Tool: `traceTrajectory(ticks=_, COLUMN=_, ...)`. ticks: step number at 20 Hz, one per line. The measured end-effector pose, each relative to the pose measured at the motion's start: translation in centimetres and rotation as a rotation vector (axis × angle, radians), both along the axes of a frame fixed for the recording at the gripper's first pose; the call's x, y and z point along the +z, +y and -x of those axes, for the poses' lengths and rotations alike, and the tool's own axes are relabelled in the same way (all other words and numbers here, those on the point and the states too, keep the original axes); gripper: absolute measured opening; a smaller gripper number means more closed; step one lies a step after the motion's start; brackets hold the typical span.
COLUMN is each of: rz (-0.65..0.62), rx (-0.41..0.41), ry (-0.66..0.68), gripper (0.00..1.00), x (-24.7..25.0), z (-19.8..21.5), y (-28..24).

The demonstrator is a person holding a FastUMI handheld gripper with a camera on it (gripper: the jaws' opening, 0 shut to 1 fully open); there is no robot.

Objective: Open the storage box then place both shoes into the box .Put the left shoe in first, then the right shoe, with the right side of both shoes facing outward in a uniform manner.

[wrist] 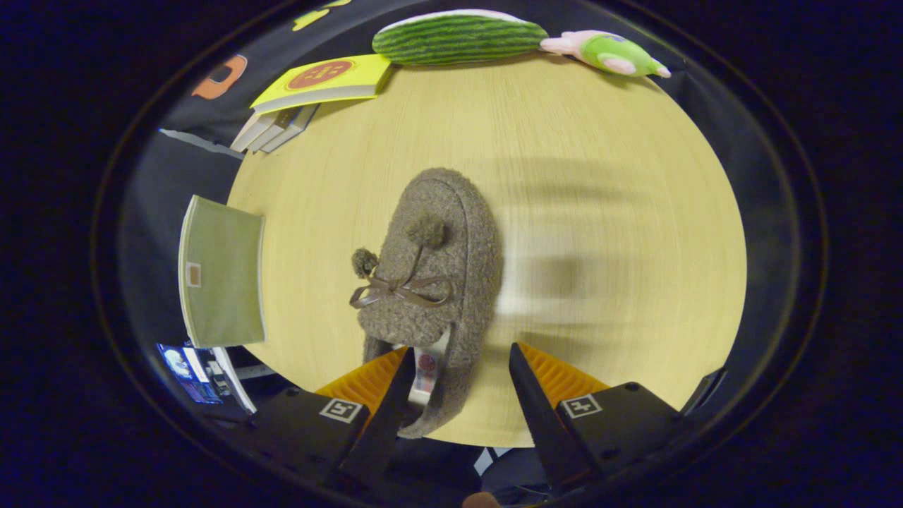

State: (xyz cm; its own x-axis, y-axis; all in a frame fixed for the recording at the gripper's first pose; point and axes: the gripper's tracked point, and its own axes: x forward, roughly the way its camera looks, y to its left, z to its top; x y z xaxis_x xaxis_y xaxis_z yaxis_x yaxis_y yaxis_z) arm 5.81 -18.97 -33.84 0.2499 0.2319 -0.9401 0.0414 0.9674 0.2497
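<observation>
The tongs [458,367] stand wide, the heel of a fuzzy brown shoe [430,282] between them, touching the left finger. It lies on the bench [600,176]. Well beyond: books [310,92], a striped green plush [458,37], a green box [222,271] left.

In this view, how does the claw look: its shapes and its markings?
The claw has two wedge-shaped fingers that taper forward, ribbed on their outer faces. Each sits on a dark blocky base bearing a small square white tag with a black pattern.
</observation>
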Motion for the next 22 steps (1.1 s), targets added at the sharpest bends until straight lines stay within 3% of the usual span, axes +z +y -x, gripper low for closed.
traceTrajectory(ticks=3, rz=-0.055, rx=-0.025, ry=0.035, gripper=0.78, x=-0.8, z=0.1, y=0.5)
traceTrajectory(ticks=4, rz=-0.071, rx=-0.029, ry=0.045, gripper=0.67, x=-1.1, z=0.1, y=0.7)
traceTrajectory(ticks=5, rz=-0.086, rx=-0.032, ry=0.052, gripper=0.64, x=-1.2, z=0.1, y=0.9)
traceTrajectory(ticks=6, rz=-0.084, rx=-0.039, ry=0.056, gripper=0.51, x=-1.3, z=0.1, y=0.9)
traceTrajectory(ticks=11, rz=-0.060, rx=-0.045, ry=0.074, gripper=0.23, x=-1.4, z=0.2, y=0.4)
traceTrajectory(ticks=13, rz=-0.062, rx=-0.086, ry=0.084, gripper=0.11, x=-1.3, z=0.4, y=0.5)
traceTrajectory(ticks=17, rz=-0.144, rx=-0.150, ry=0.117, gripper=0.06, x=-0.1, z=1.4, y=2.7)
traceTrajectory(ticks=22, rz=-0.118, rx=-0.095, ry=0.040, gripper=0.06, x=4.3, z=1.2, y=7.3)
